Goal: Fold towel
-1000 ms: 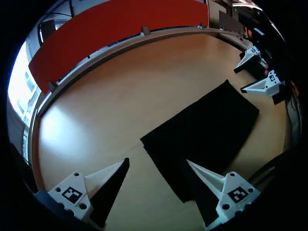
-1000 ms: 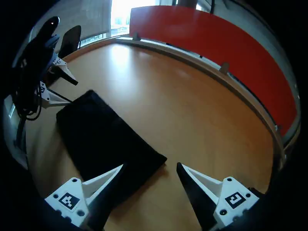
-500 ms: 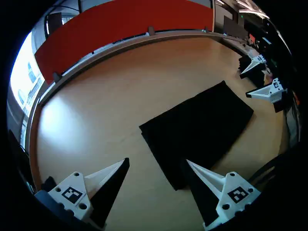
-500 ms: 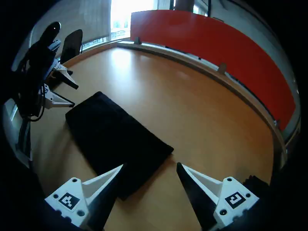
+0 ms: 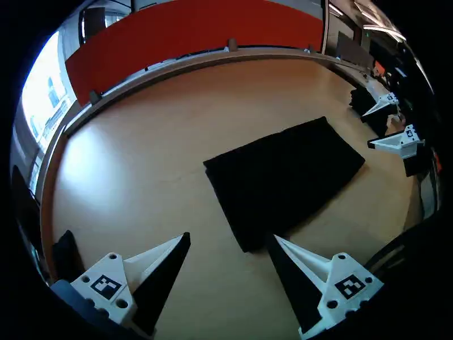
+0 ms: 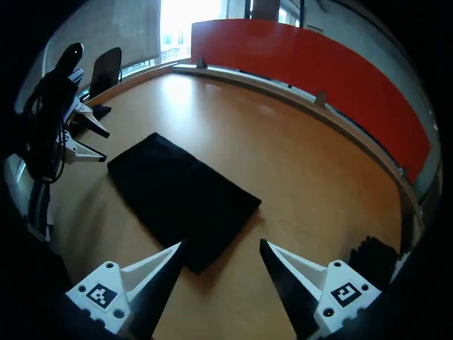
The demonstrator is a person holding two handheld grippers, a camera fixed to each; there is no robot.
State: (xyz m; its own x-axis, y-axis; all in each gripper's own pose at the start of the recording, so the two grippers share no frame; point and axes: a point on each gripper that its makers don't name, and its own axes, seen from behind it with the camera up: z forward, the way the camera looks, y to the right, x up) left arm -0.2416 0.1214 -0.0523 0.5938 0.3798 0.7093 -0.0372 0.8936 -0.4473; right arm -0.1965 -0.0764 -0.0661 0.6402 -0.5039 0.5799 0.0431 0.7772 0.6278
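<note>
Left tongs (image 5: 227,237): spread wide and empty, hovering above the desk, with one short end of the towel just past the tips.
Right tongs (image 6: 221,242): also spread and empty, hovering at the towel's opposite short end and not touching it.
Towel (image 5: 283,170): black, lying flat as a neat, compact rectangle on the desk between the two tongs.
Done: judging by the tidy shape and straight edges, the folding looks finished or nearly so.
Left: at most one more fold in half; whether that is wanted cannot be told.
Desk (image 5: 141,158): broad, smooth light wood with a glossy glare patch, bare around the towel.
Dark bundle (image 6: 376,255): sits near the desk's edge, too dim to identify.
Room: a long red partition (image 6: 317,56) runs along the desk's far edge, with a bright window (image 6: 181,22) and a dark chair (image 6: 105,65) beyond.
</note>
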